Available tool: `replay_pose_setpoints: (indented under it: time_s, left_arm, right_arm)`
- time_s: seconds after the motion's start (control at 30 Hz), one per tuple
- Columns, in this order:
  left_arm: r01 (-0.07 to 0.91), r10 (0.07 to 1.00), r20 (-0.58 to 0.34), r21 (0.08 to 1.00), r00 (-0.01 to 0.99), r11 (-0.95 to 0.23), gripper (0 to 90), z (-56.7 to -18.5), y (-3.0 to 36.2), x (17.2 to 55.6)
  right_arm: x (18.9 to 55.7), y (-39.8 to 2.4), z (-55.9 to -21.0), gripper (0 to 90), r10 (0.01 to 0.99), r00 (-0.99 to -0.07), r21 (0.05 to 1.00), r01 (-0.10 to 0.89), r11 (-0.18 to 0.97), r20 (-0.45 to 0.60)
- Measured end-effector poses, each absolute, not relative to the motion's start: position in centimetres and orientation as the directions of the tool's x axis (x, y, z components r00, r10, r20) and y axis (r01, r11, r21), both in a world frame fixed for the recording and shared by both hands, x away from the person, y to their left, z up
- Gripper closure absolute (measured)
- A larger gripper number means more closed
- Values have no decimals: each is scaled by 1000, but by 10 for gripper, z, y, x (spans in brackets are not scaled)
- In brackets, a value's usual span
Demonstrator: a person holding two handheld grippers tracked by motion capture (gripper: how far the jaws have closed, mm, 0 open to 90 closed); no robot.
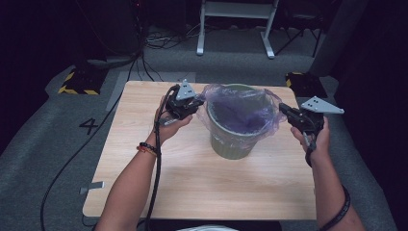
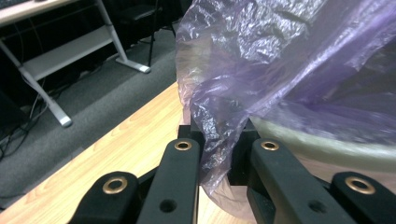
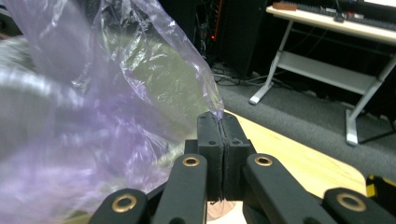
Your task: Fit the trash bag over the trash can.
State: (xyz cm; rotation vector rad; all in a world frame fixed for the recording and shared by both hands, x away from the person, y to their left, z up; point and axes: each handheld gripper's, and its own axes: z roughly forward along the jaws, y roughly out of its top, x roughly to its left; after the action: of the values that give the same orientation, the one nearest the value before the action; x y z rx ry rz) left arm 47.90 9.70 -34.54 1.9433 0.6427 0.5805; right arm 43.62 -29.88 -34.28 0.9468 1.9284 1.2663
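Observation:
A green waste bin (image 1: 231, 144) stands on the wooden table (image 1: 192, 187), lined with a thin purple plastic bag (image 1: 240, 108) whose edge puffs up over the rim. My left gripper (image 1: 198, 102) is at the bin's left rim. In the left gripper view its jaws (image 2: 217, 140) are closed on a bunched fold of the bag (image 2: 280, 60), just beside the pale bin rim (image 2: 327, 144). My right gripper (image 1: 284, 109) is at the bin's right side. In the right gripper view its jaws (image 3: 219, 126) press together, pinching the bag's edge (image 3: 93, 116) at their tips.
The bin sits toward the table's far right. A white desk frame (image 1: 235, 14) stands on the grey floor behind. Yellow-and-black blocks (image 1: 77, 82) (image 1: 300, 82) lie near the table's far corners, and cables (image 1: 154, 53) run across the floor at the left.

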Motion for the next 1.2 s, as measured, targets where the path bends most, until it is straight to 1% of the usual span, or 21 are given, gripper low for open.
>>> replay_pose_setpoints:
  time_s: [0.1, 0.13, 0.23, 0.4, 0.73, 1.0, 1.2]
  left_arm:
    - [219, 667, 100, 900, 738, -378, 825, -349, 95, 487]
    - [231, 667, 88, 898, 740, -375, 821, -350, 94, 489]
    - [247, 674, 84, 892, 734, -380, 821, -355, 91, 496]
    - [293, 692, 52, 881, 720, -370, 823, -363, 88, 508]
    - [384, 710, -35, 860, 704, -338, 835, -389, 81, 533]
    - [422, 712, -80, 849, 698, -318, 827, -399, 74, 540]
    - [450, 709, -88, 826, 699, -341, 819, -410, 73, 541]
  right_arm:
    - [444, -300, -348, 892, 844, -524, 930, 242, 276, -114]
    - [446, -301, -351, 891, 847, -522, 931, 252, 263, -98]
    - [450, -305, -359, 891, 852, -516, 927, 274, 257, -83]
    - [457, -309, -368, 891, 860, -505, 915, 311, 256, -69]
    - [473, -312, -388, 891, 874, -484, 897, 369, 245, -40]
    - [482, -316, -401, 891, 885, -465, 886, 406, 224, -11]
    - [483, -316, -411, 890, 882, -472, 875, 425, 231, -4]
